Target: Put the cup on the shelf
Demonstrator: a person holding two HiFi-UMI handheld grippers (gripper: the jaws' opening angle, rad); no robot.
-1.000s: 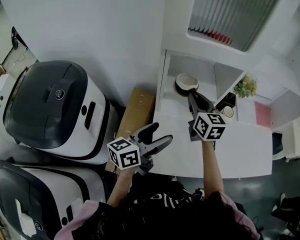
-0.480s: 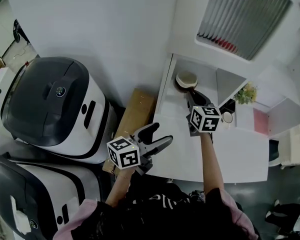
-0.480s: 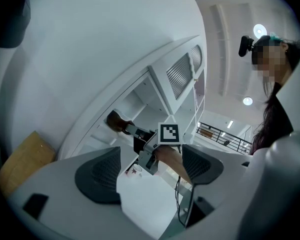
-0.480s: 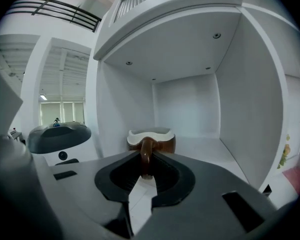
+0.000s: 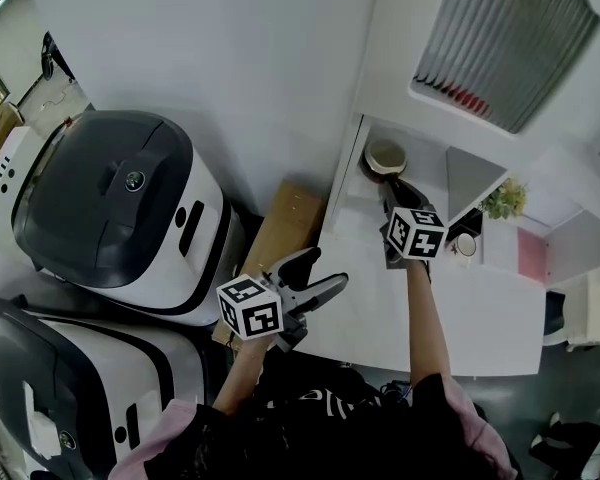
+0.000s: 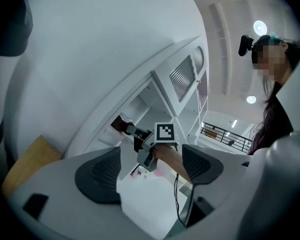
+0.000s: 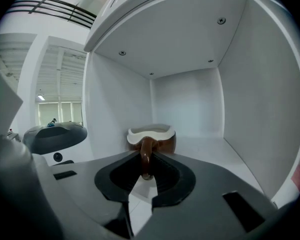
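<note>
A brown cup (image 5: 386, 156) with a cream inside sits in the shelf's open lower compartment (image 5: 426, 164). My right gripper (image 5: 391, 184) reaches into that compartment and is shut on the cup's handle. In the right gripper view the cup (image 7: 151, 135) stands upright just past the jaws, and the handle (image 7: 146, 158) is pinched between them. I cannot tell whether its base touches the compartment floor (image 7: 210, 151). My left gripper (image 5: 326, 268) hangs open and empty at the white table's left edge. The left gripper view shows its pads (image 6: 101, 174) wide apart, with the cup (image 6: 121, 125) far off.
Two large white and dark grey machines (image 5: 110, 213) (image 5: 70, 398) stand to the left. A cardboard box (image 5: 280, 223) sits between them and the white table (image 5: 470, 313). A small plant (image 5: 502, 200), a small white cup (image 5: 466, 245) and a pink item (image 5: 533, 256) lie right of the compartment.
My right gripper has carried the cup a little deeper into the compartment, towards its left wall. The left gripper has stayed where it was, open.
</note>
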